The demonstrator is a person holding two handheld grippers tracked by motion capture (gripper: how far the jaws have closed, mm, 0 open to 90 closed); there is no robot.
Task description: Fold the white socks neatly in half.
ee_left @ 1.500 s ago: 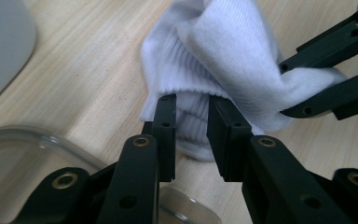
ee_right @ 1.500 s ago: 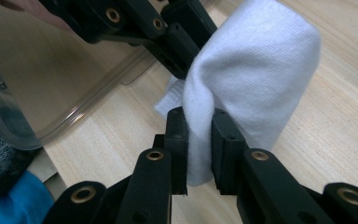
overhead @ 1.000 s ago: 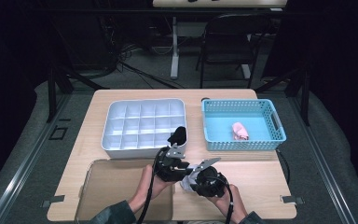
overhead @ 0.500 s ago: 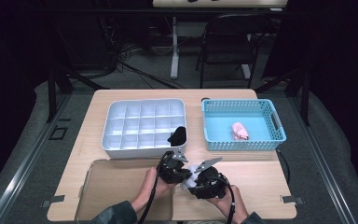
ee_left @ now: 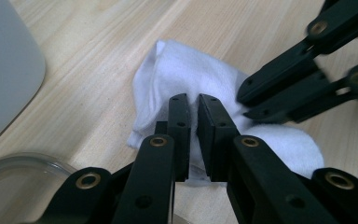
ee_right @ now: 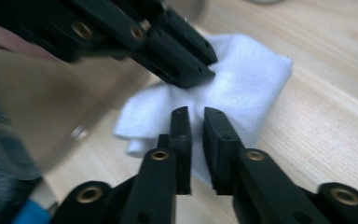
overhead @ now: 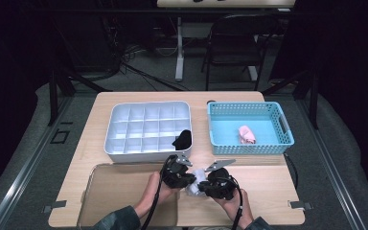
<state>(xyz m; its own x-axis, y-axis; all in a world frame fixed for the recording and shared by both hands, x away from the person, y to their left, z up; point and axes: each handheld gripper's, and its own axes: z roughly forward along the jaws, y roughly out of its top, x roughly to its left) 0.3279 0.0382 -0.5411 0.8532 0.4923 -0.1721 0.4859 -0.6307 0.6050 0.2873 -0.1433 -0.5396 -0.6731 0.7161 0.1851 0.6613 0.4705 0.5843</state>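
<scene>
1. The left gripper (ee_left: 193, 100) has its jaws nearly together, pinching a fold of the white cloth (ee_left: 191, 70) between the pads; the cloth spreads out ahead of and to either side of the jaws on the wooden table (ee_left: 98, 37)
2. The right gripper (ee_right: 196, 114) has just been closing its jaws; they now stand almost together with the white cloth (ee_right: 247, 79) caught between them, the cloth lying ahead of the tips and bunched to their left
3. In the high view the left gripper (overhead: 184, 160) and the right gripper (overhead: 210, 168) sit close together, pointing in at each other, with the cloth (overhead: 194, 186) between them at the near edge of the table (overhead: 268, 182)
4. In the left gripper view the other gripper's jaws come in from the upper right and rest on the cloth just beyond the left gripper's tips
5. Beyond both grippers stands a white compartment tray (overhead: 146, 127) with a dark bundle (overhead: 183, 139) in its near right cell; to the right of that is a blue basket (overhead: 278, 141) holding a pink item (overhead: 247, 134)
6. A clear tray (overhead: 120, 191) lies just left of the left gripper
</scene>
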